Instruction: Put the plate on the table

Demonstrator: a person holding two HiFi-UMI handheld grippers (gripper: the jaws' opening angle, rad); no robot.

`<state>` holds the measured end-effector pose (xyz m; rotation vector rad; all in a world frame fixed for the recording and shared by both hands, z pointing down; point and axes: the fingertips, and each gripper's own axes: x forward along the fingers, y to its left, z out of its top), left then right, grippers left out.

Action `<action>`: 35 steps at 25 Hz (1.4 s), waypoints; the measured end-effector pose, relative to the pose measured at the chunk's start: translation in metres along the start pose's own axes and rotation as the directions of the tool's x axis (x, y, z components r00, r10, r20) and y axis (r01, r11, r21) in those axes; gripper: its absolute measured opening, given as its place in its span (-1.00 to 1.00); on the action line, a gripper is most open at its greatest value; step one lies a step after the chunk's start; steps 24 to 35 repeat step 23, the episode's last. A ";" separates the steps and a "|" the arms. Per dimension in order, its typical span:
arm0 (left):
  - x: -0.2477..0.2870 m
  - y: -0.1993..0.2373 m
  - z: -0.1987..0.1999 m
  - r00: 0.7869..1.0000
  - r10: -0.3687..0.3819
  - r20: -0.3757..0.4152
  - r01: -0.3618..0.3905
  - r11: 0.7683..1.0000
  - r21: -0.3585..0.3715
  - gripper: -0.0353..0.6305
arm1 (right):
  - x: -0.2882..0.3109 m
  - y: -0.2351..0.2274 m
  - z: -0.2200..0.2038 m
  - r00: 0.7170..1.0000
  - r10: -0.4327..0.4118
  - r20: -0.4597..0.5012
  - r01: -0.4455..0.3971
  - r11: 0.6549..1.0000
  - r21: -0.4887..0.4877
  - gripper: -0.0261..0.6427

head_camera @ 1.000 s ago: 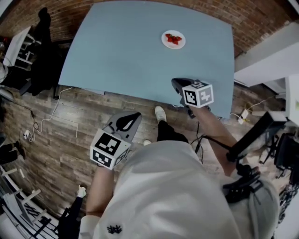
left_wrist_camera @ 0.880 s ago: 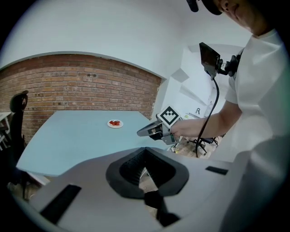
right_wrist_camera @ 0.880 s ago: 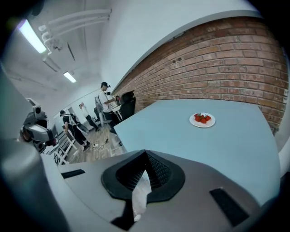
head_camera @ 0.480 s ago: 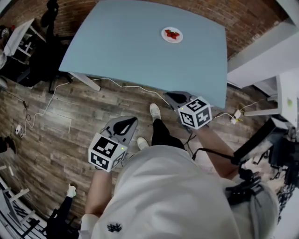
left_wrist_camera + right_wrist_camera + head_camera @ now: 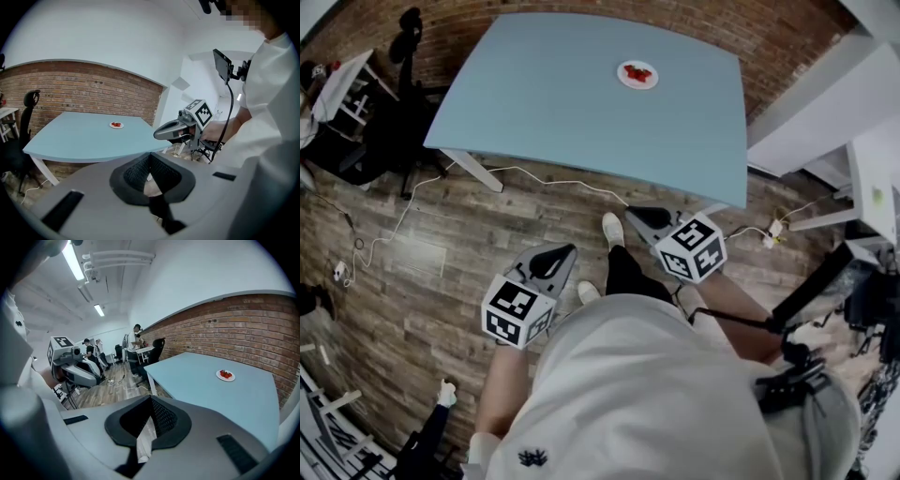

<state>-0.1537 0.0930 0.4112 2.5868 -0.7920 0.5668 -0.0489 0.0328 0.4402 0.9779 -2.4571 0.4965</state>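
A white plate (image 5: 637,74) with red fruit on it rests on the far right part of the light blue table (image 5: 553,112); it also shows as the small plate (image 5: 116,124) and the plate (image 5: 226,375) in the gripper views. My left gripper (image 5: 558,255) hangs over the wooden floor, well short of the table, shut with nothing in it. My right gripper (image 5: 639,217) is just off the table's near edge, also shut and empty. In their own views the left gripper (image 5: 150,157) and right gripper (image 5: 151,401) both show jaws meeting in a closed line.
A black office chair (image 5: 403,56) and a white desk (image 5: 342,75) stand left of the table. A white cable (image 5: 534,173) runs across the wooden floor under the table's near edge. White furniture (image 5: 872,178) and dark equipment are at the right. People (image 5: 136,341) stand far off.
Both grippers have drawn back from the table; the right one left the table's near edge and is now over the floor. The table and plate sit farther off in the head view.
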 end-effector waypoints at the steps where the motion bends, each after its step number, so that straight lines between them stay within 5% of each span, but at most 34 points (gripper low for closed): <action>1: -0.001 -0.001 -0.001 1.000 -0.002 -0.002 0.002 1.000 0.004 -0.89 | -0.002 0.004 0.000 1.000 0.001 0.002 -0.001 1.000 0.000 -0.90; 35: 0.012 -0.005 0.002 0.999 -0.040 -0.001 0.040 0.999 0.010 -0.89 | -0.005 0.017 -0.009 0.999 0.003 -0.039 -0.006 0.998 -0.063 -0.90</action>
